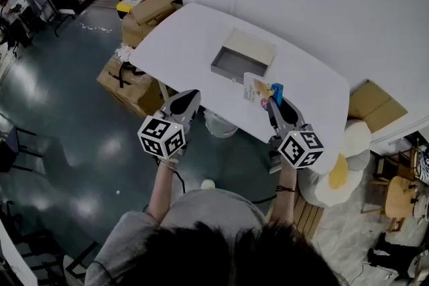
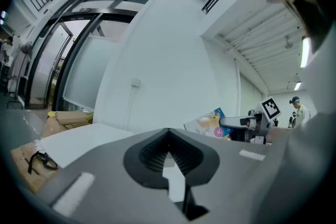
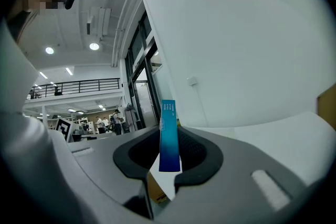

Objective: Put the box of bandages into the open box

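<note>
The right gripper (image 1: 275,104) is clenching its fingers on the box of bandages (image 1: 257,88), holding it upright above the desk (image 1: 181,37), near the open box (image 1: 242,55). The left gripper (image 1: 190,98) is hovering farther from the open box, fingers pressed together on nothing.

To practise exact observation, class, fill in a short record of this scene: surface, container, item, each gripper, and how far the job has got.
Surface: white table
Container: grey open box, lying on the table, nothing seen inside
Item: box of bandages, held upright, apart from the open box
Right gripper: closed on the box of bandages
Left gripper: jaws together, empty
Progress: item not yet in the container
</note>
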{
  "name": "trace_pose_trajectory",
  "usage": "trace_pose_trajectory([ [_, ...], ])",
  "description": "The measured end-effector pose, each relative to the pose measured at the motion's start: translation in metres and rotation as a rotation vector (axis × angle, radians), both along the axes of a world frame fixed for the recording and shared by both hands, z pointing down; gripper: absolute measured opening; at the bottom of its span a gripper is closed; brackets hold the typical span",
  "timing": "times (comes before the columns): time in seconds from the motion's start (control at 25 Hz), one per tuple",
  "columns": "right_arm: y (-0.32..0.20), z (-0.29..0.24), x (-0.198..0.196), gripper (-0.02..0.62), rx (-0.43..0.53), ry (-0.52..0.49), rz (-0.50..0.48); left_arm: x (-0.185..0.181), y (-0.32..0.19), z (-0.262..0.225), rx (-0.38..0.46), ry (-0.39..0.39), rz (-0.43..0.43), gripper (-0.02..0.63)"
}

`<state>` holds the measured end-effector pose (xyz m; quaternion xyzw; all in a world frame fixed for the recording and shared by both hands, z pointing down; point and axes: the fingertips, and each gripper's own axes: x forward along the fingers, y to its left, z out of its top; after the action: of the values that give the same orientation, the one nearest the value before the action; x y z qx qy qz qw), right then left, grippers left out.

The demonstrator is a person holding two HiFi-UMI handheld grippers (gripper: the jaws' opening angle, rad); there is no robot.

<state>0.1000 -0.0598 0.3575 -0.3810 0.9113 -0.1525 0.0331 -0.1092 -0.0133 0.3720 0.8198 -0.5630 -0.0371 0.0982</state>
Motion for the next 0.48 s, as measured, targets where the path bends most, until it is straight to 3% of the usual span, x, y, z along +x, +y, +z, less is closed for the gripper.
trace_pose_trajectory([
  [0.48, -0.033, 0.016, -0.026, 0.103, -0.033, -0.004, 0.044, -0.023, -0.038, 0.015, -0.025, 0.008, 0.048, -0.006],
])
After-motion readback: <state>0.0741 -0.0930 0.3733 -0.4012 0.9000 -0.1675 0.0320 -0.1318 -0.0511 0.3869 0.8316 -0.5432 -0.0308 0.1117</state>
